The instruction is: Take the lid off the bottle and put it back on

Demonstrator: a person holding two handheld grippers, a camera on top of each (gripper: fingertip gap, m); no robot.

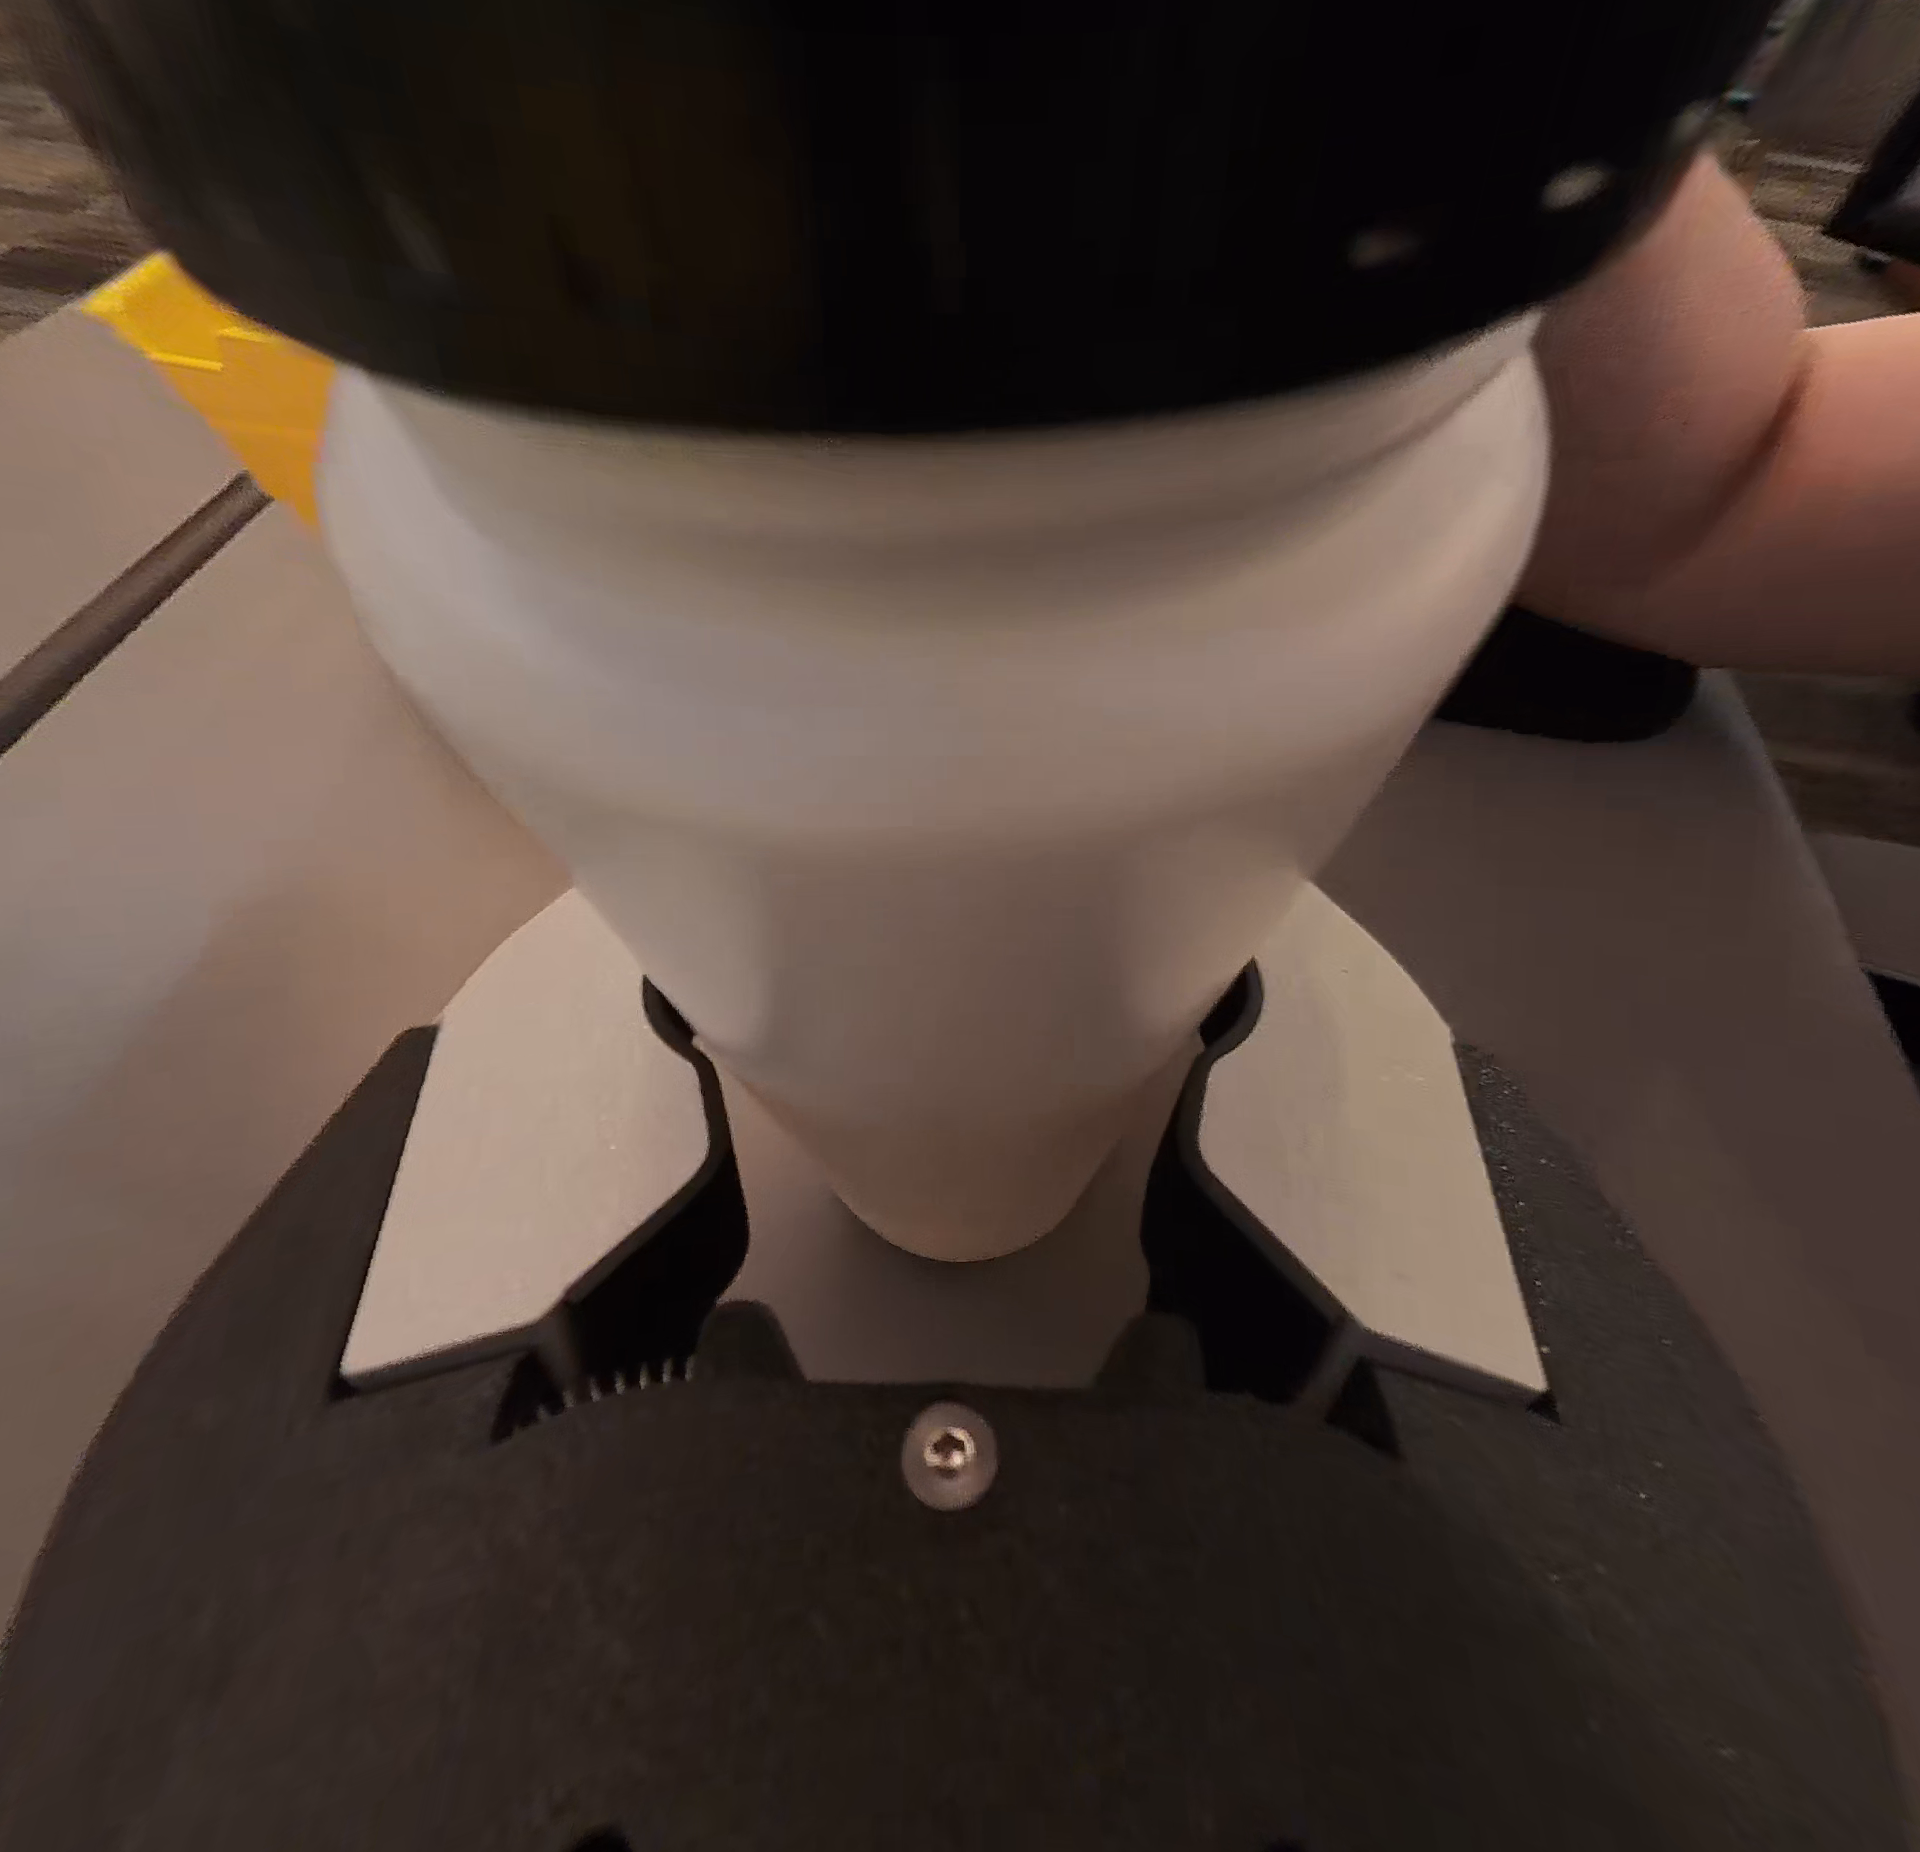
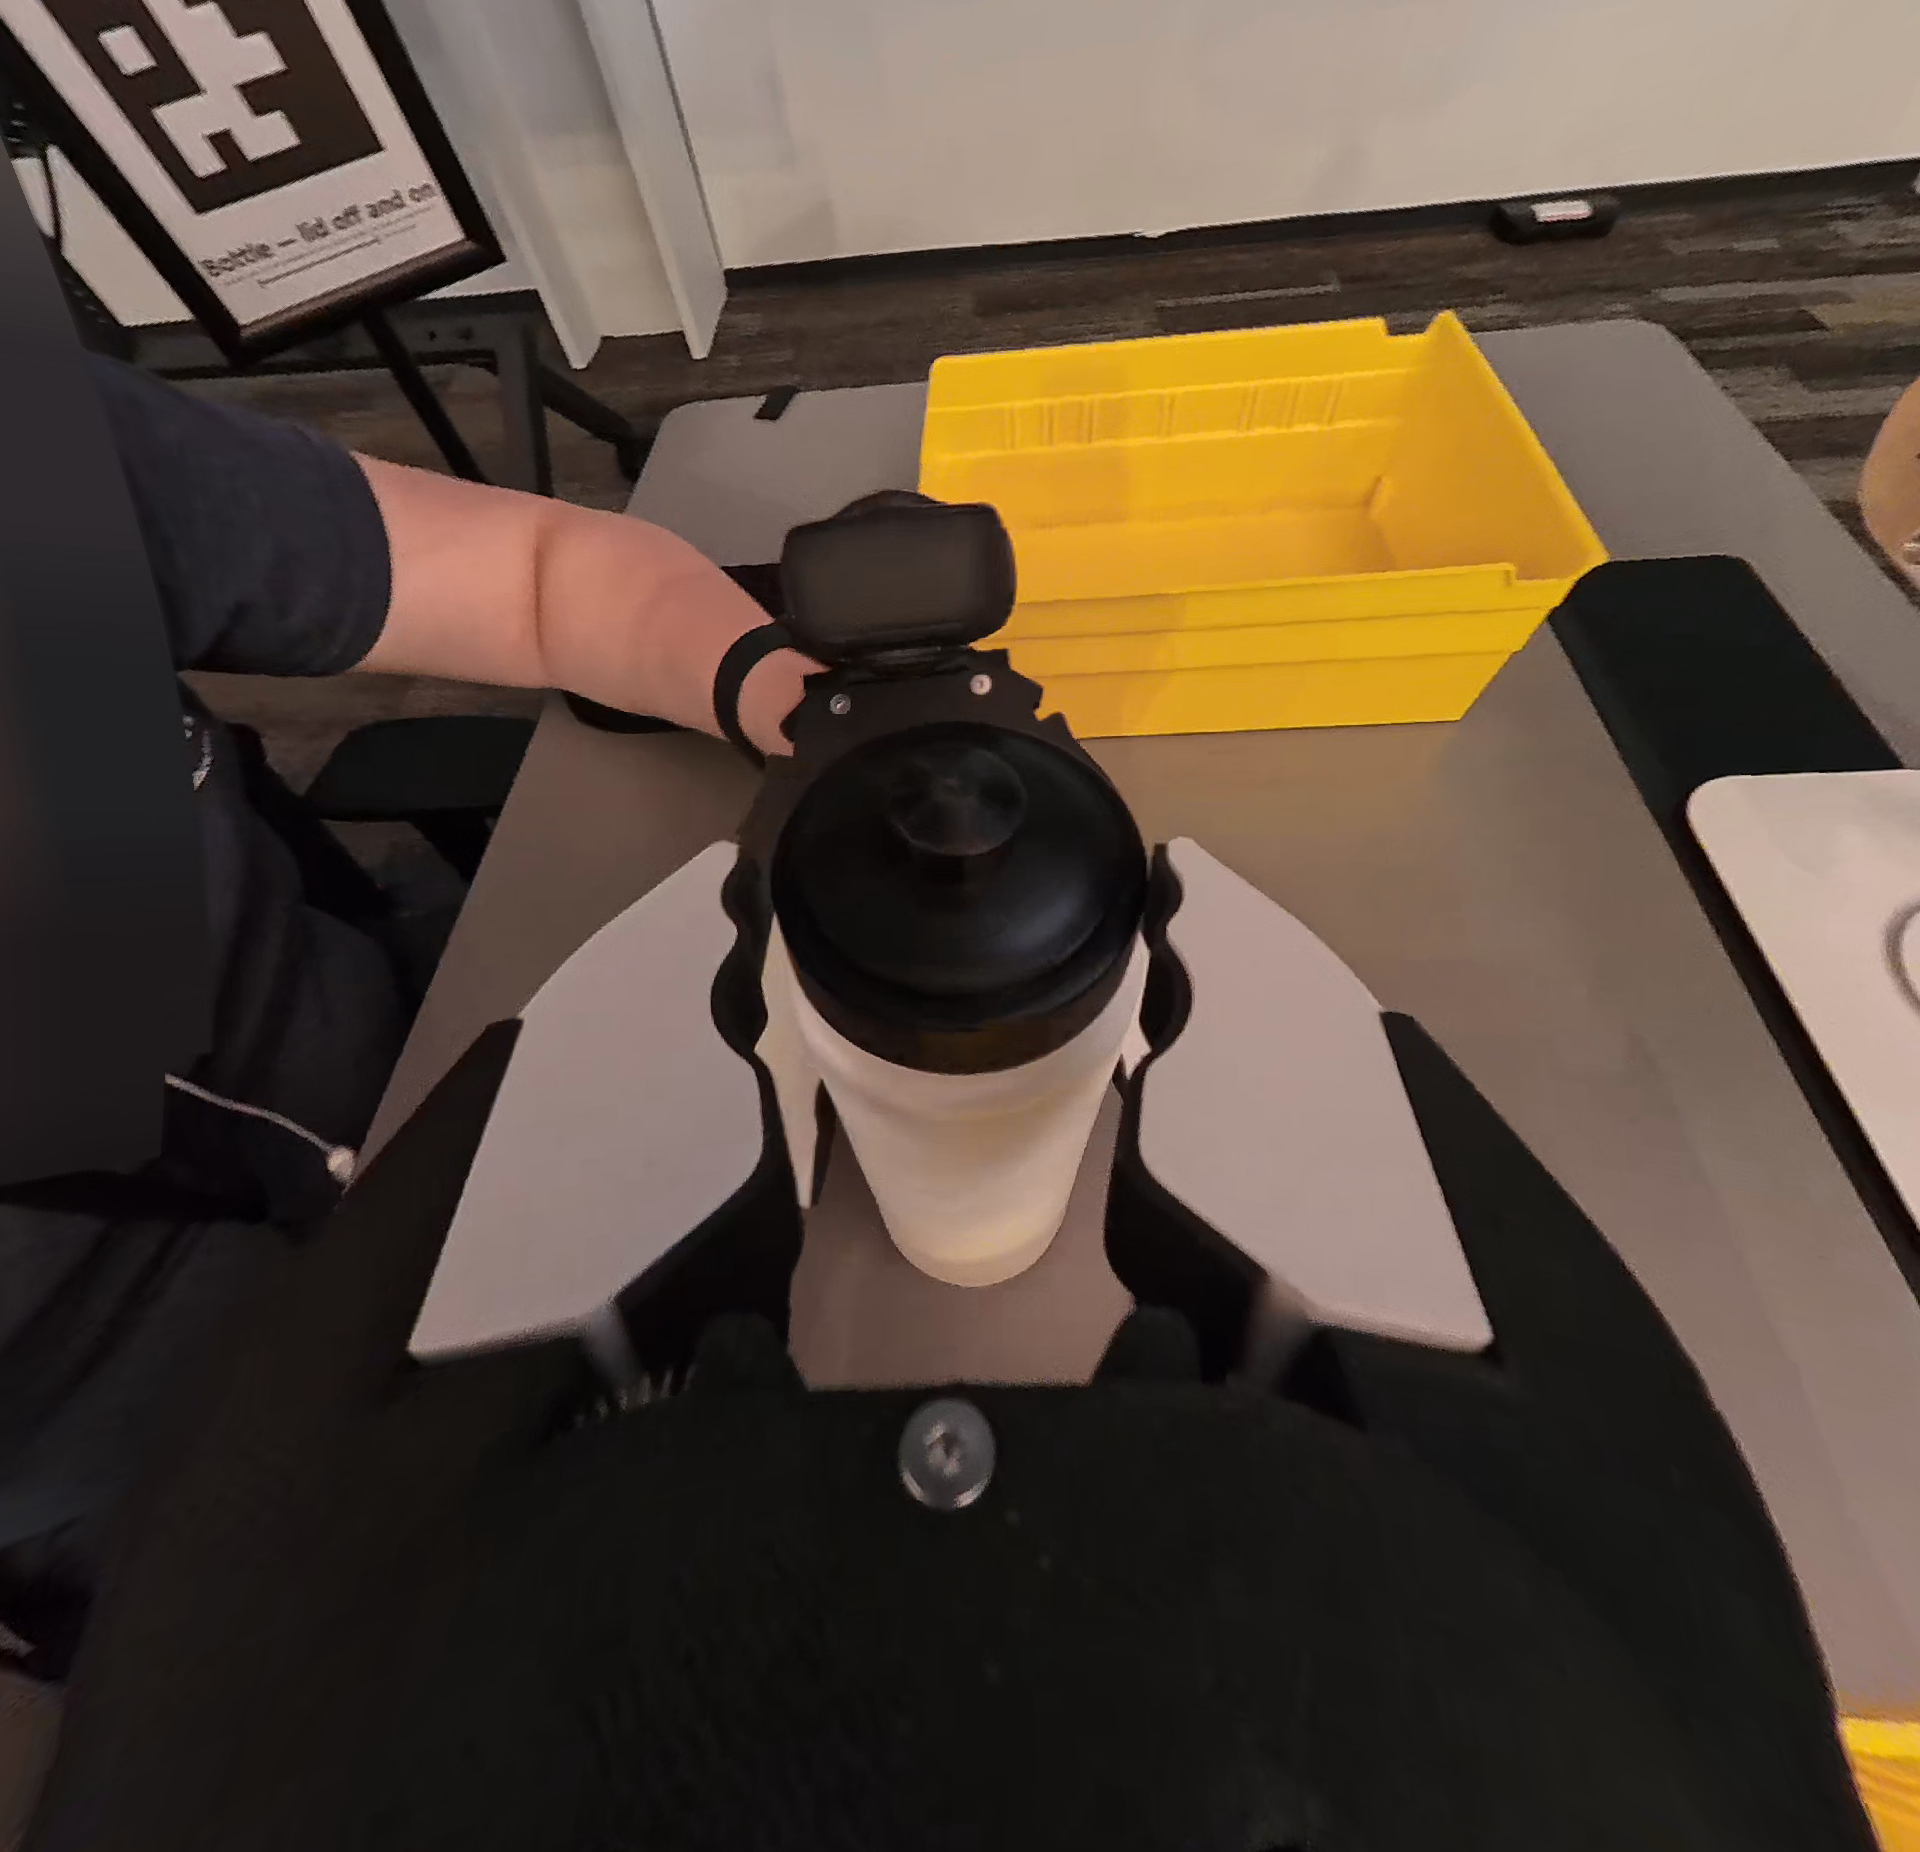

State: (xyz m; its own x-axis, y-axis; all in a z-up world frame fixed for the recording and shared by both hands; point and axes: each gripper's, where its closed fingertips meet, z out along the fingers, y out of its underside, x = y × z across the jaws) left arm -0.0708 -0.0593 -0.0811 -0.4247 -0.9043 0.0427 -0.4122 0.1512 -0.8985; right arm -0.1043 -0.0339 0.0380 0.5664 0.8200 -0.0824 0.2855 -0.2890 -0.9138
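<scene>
Inspector A: The white bottle [image 2: 961, 1158] is found upright on the grey table [image 2: 1382, 867], and is taken as the reference. Its black lid [image 2: 951, 909] is seated on the neck, a spout knob raised at the lid's centre.

Inspector B: Confirmed. The left gripper [image 1: 951, 1033] is clamped on the bottle's white body, below the lid [image 1: 831, 171]; both finger pads are pressed against the bottle [image 1: 935, 742].

Inspector A: The right gripper [image 2: 951, 961] is noted with one fingertip at either side of the lid, close against its rim. Whether the rim is actually pinched cannot be told from either view.

Inspector B: Containers?

Inspector A: One yellow bin [image 2: 1247, 597] is recorded behind the bottle, to the right, resting on the table. Ribbed inner walls and a bare floor are seen; no contents are visible. The bottle's own contents are hidden by its opaque wall and the lid.

Inspector B: Further items: a framed marker sign [image 2: 239, 119] on a stand, behind the bottle to the left; a white board [image 2: 1829, 929] at the table's edge, right of the bottle.
</scene>
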